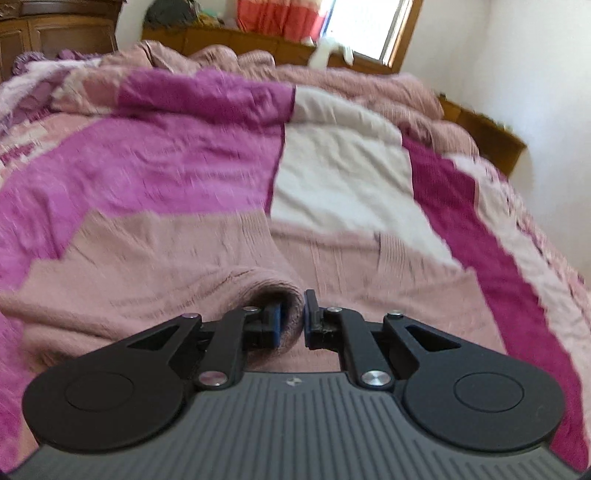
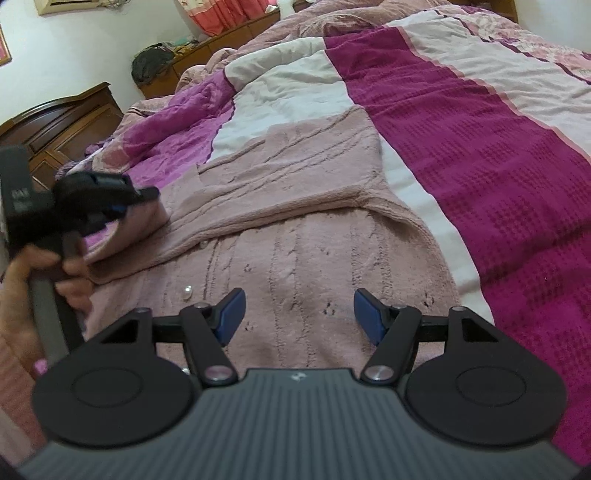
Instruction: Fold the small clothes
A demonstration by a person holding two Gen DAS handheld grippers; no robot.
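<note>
A small dusty-pink knitted cardigan [image 2: 295, 236] lies flat on the bed, one sleeve folded across its upper part. My left gripper [image 1: 293, 317] is shut on the cuff of the other sleeve [image 1: 273, 291] and holds it lifted; it also shows in the right wrist view [image 2: 122, 206] at the left, with the sleeve end [image 2: 140, 229] in its fingers. My right gripper [image 2: 298, 314] is open and empty, hovering just above the cardigan's lower body. Small pearl buttons [image 2: 186, 291] show near its left finger.
The bed is covered by a quilt [image 2: 461, 147] with magenta, white and pink blocks. A bunched pink blanket [image 1: 369, 85] lies at the far end. A wooden headboard [image 1: 258, 40] and a wooden cabinet [image 2: 62, 125] stand beyond the bed. A window [image 1: 369, 26] is at the back.
</note>
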